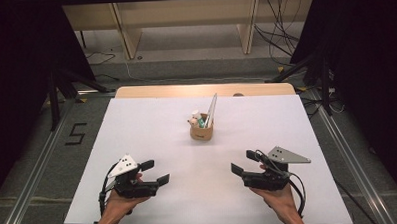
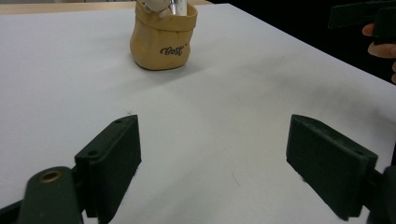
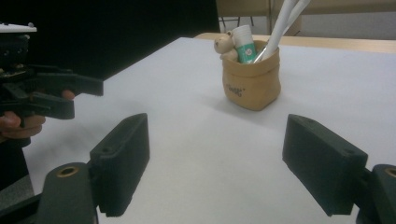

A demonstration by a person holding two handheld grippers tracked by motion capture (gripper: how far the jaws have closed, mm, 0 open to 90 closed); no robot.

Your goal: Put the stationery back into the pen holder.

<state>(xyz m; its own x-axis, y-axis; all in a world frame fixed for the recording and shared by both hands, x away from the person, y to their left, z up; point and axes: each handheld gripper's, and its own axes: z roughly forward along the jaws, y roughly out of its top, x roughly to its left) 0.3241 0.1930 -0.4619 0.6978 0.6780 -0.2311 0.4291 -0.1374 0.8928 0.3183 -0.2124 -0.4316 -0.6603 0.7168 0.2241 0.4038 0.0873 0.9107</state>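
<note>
A small tan pouch-like holder stands upright near the middle of the white table. It holds a white-and-green tube, a small tan figure and a long white utensil leaning up to the right. My left gripper rests low at the front left, open, with nothing between its jaws. My right gripper sits at the front right, open and empty too. Both point toward the holder, well short of it. The right gripper view shows the holder ahead and the left gripper at the left edge.
The white table top ends in a wooden strip at the back. Beyond it stand light wooden shelves with cables on the floor. Dark curtains flank both sides. A "5" mark is on the floor at left.
</note>
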